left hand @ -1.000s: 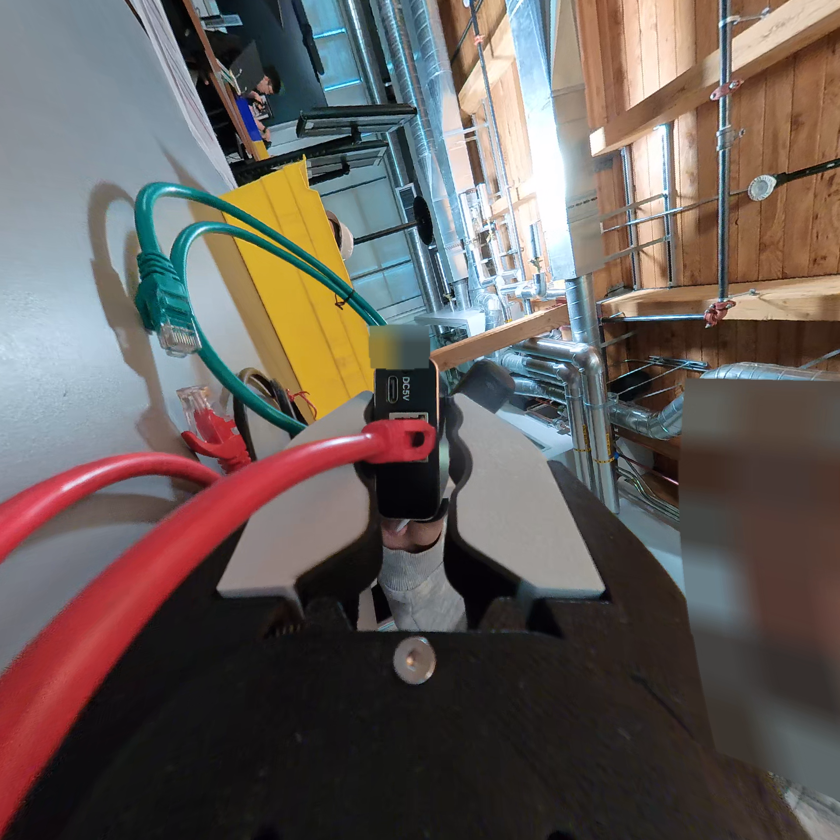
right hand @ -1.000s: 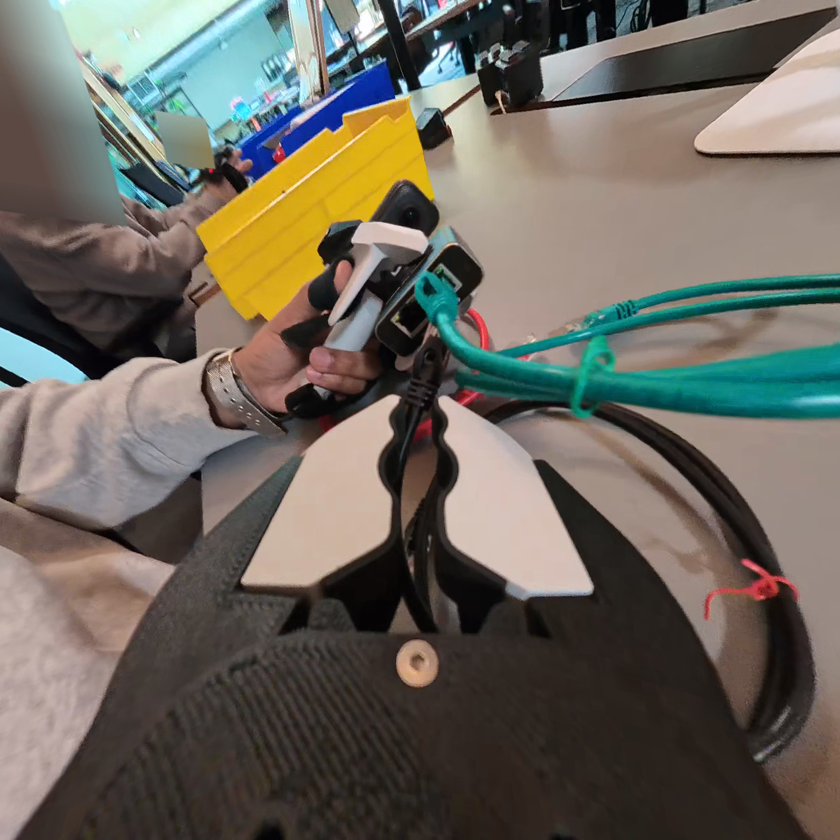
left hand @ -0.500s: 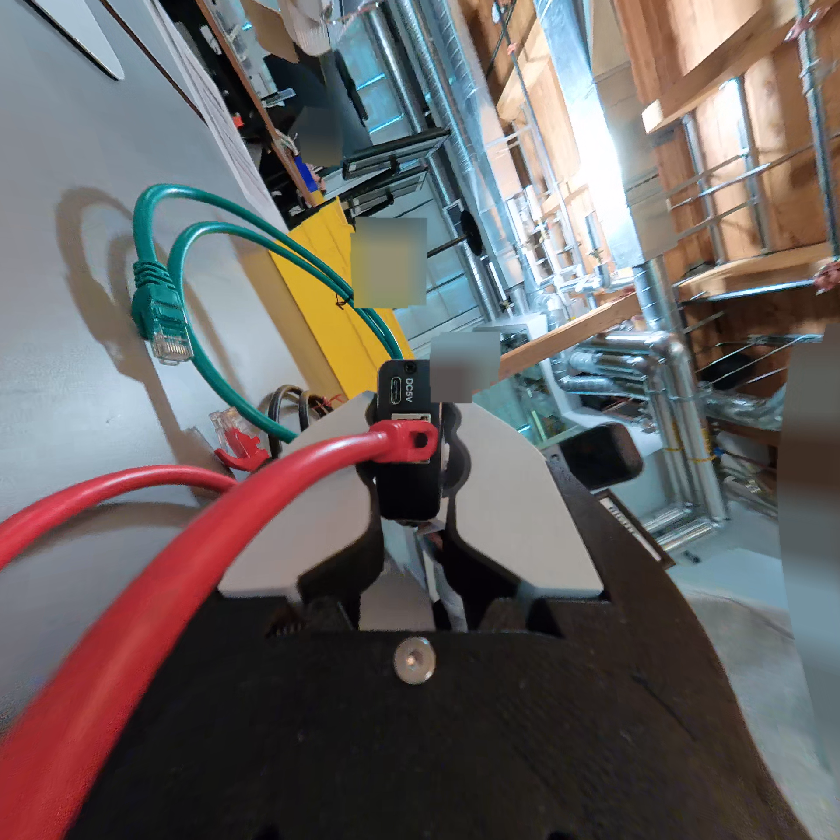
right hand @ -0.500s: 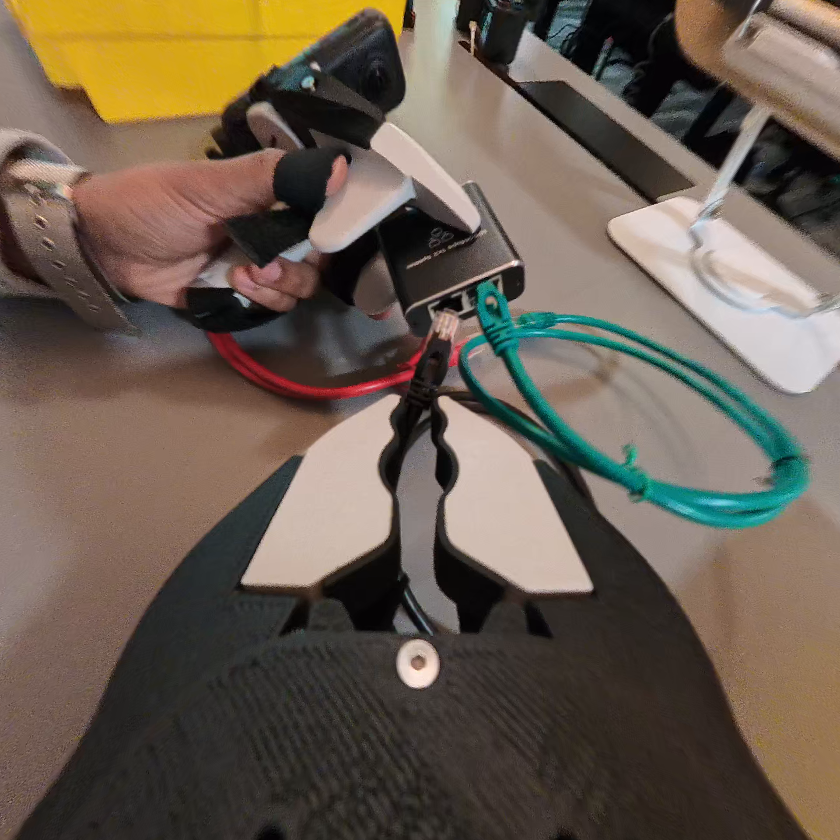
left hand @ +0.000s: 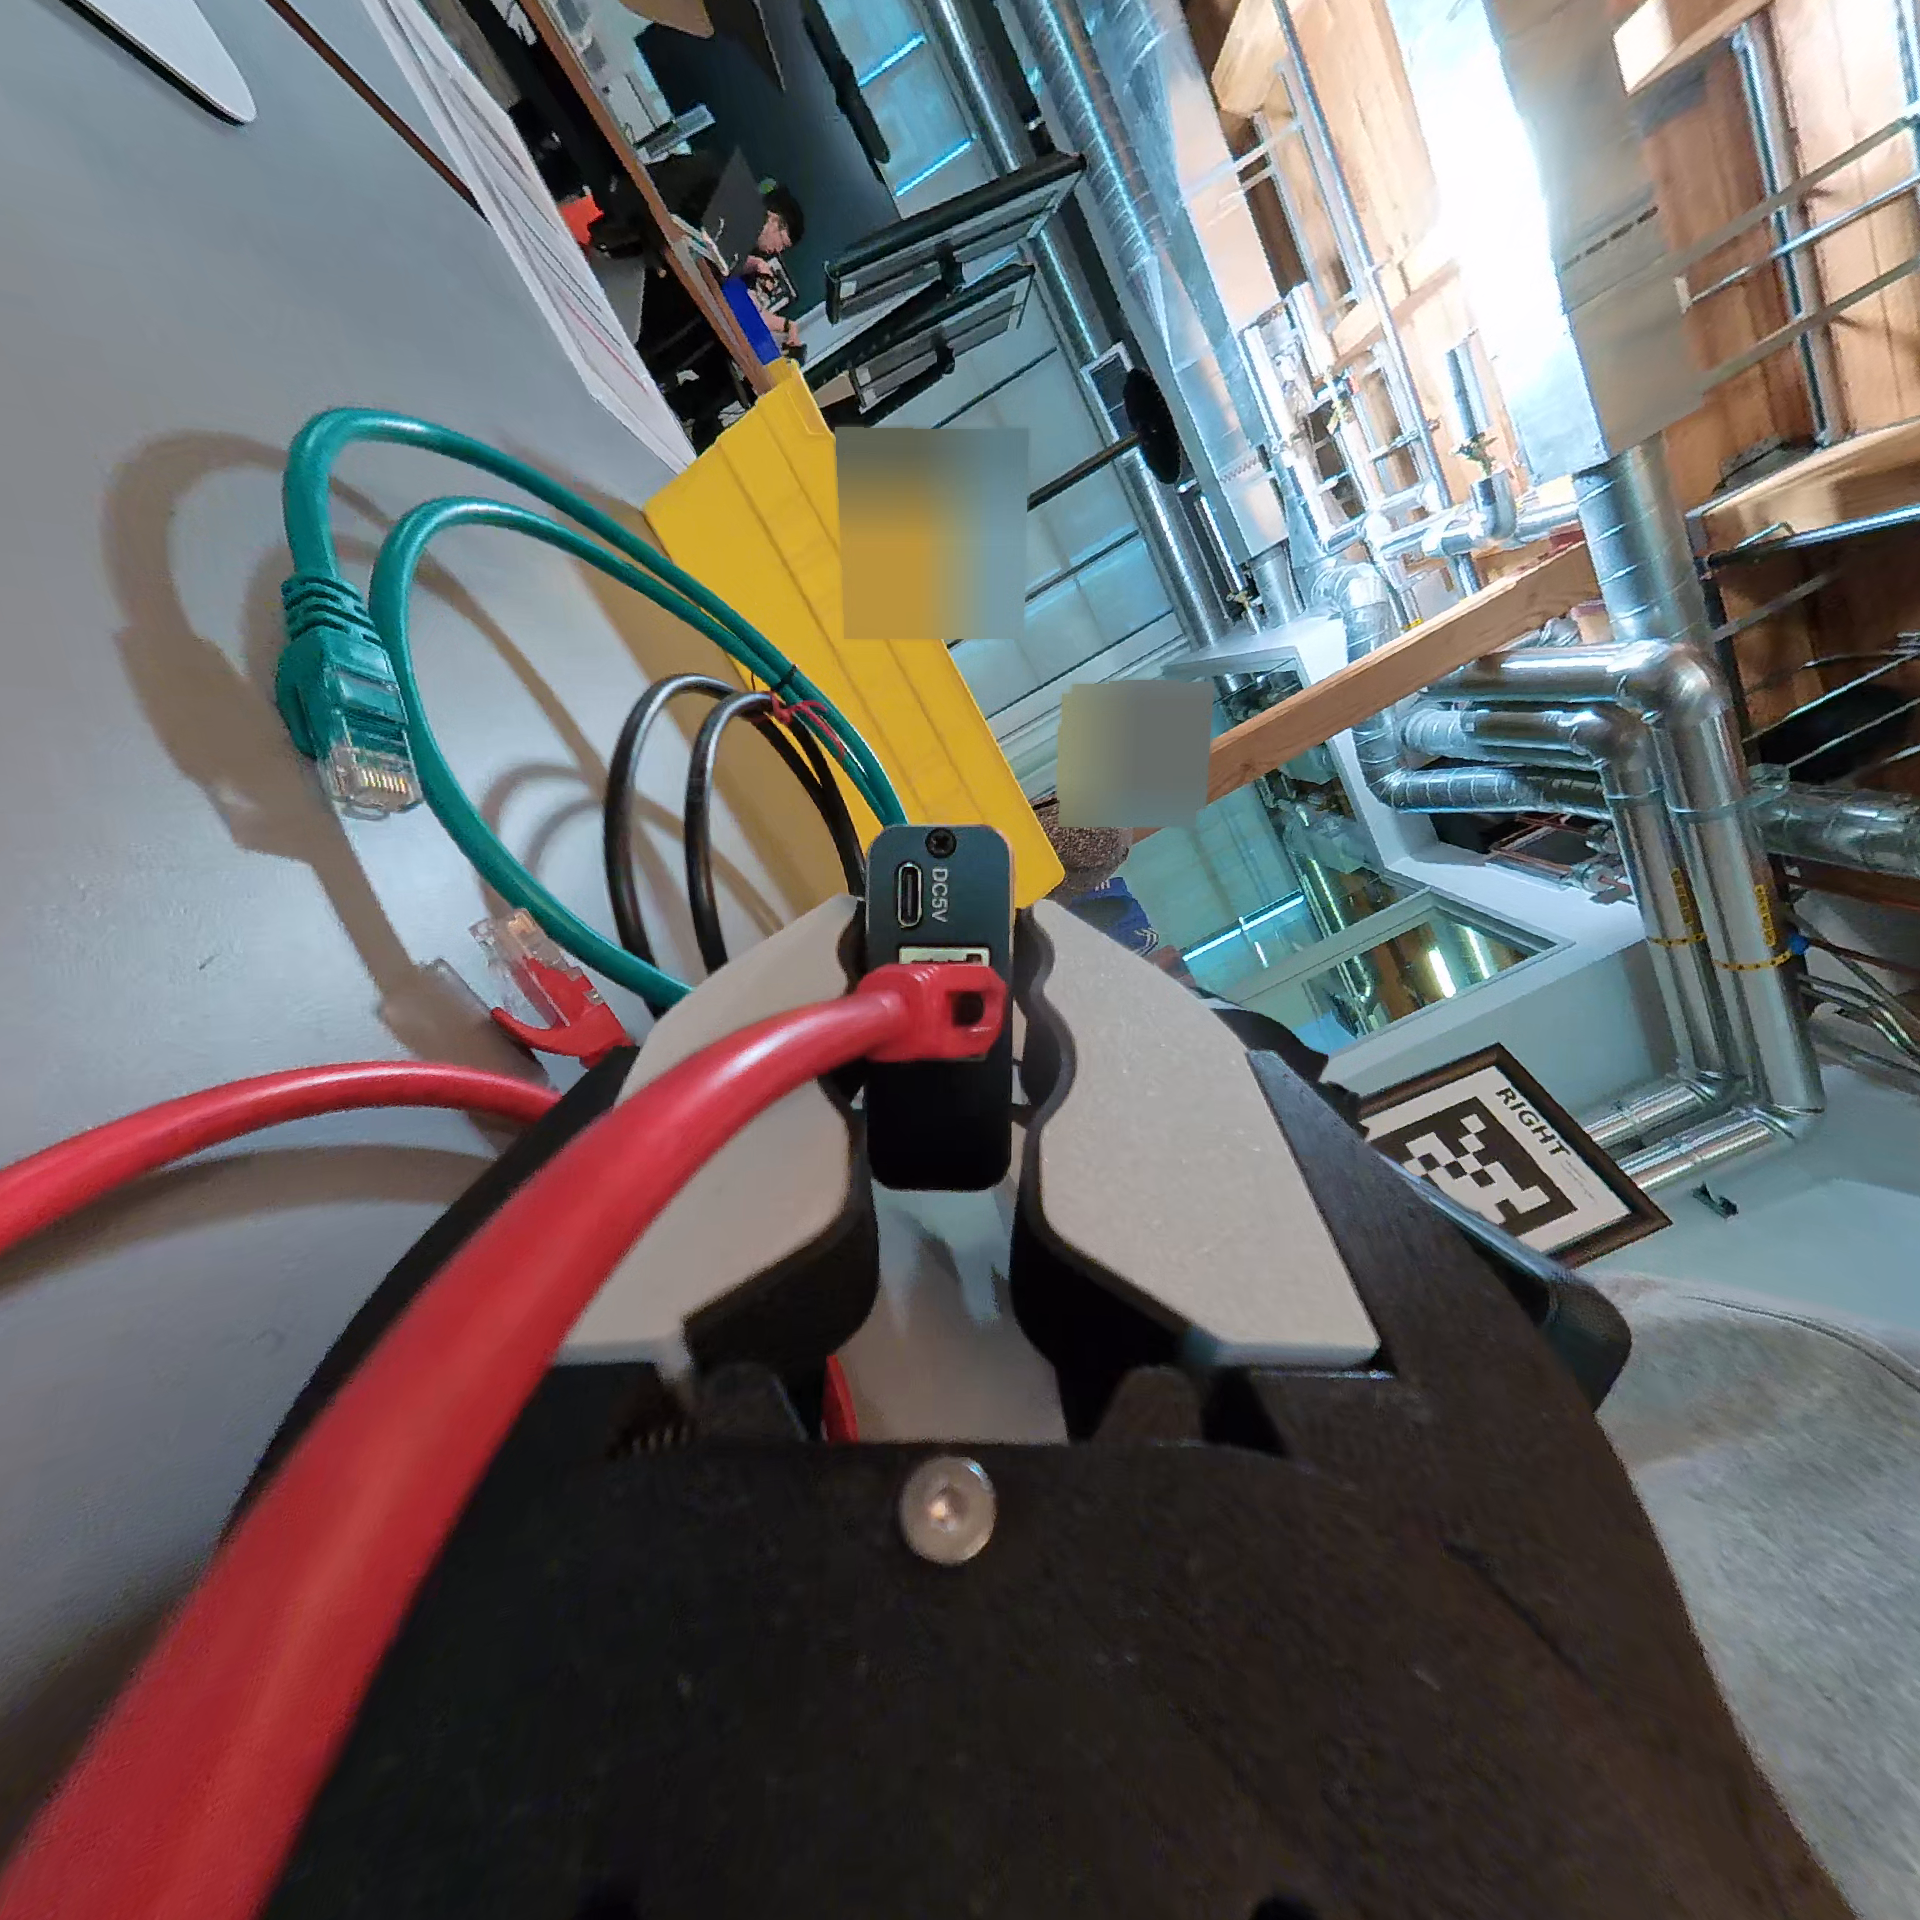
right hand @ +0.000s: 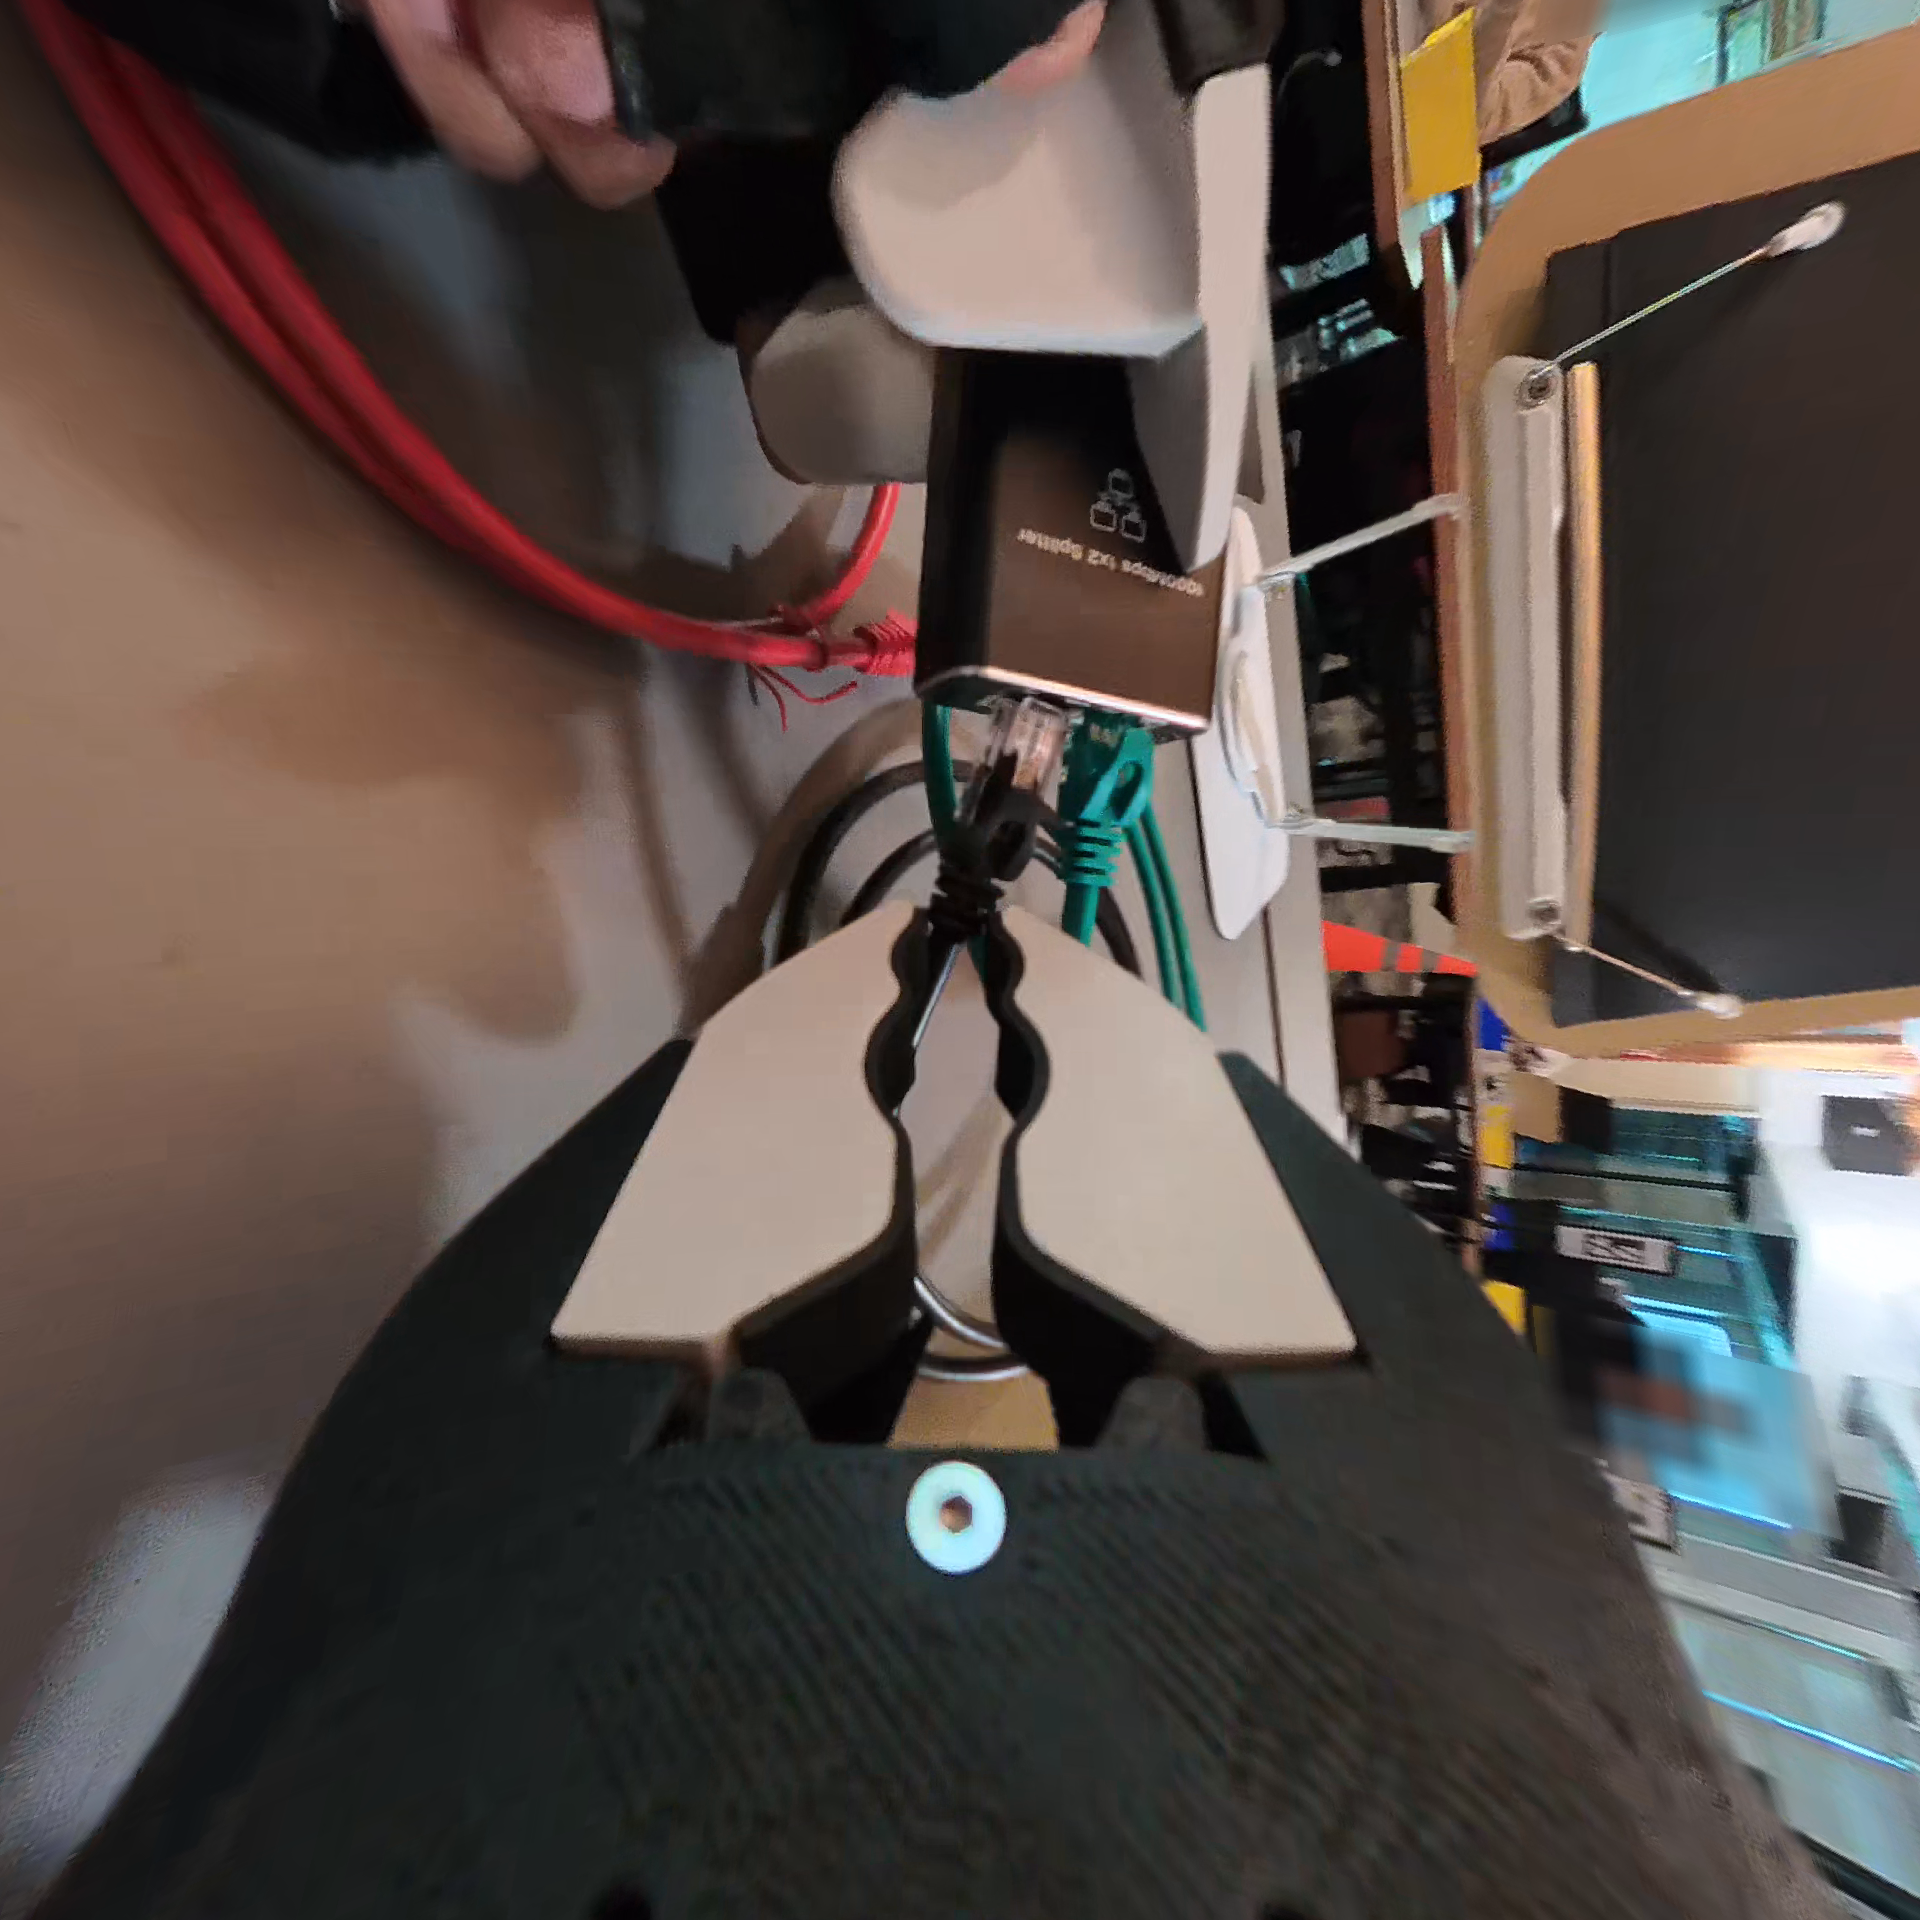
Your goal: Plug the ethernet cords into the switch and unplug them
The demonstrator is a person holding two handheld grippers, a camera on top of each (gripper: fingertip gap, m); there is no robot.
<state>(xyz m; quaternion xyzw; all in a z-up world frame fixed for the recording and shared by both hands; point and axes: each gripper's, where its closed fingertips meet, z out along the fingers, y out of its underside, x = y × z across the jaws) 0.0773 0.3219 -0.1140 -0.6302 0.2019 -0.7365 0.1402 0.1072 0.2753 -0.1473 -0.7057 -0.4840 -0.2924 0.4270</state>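
My left gripper [left hand: 940, 925] is shut on the small black switch [left hand: 938, 1013] and holds it off the grey table. A red cord [left hand: 540, 1195] is plugged into the switch's near end. In the right wrist view the switch [right hand: 1065, 561] is held by the left gripper's pale fingers [right hand: 1039, 218], with a green cord [right hand: 1101, 800] plugged into its far end. My right gripper [right hand: 961, 920] is shut on a black cord [right hand: 987, 831], whose clear plug [right hand: 1023, 743] is at the open port beside the green one. The green cord's free plug [left hand: 348, 717] and the red cord's free plug [left hand: 535, 987] lie on the table.
A yellow bin [left hand: 831, 665] stands on the table behind the cords. The black cord's loops [left hand: 665, 821] lie beside it. A white monitor base [right hand: 1242, 727] and a screen [right hand: 1704, 582] stand past the switch. A hand [right hand: 520, 94] holds the left gripper.
My right gripper has rolled and moved in with the black cord, bringing its plug up to the switch's open port. The left gripper has tilted the switch slightly.
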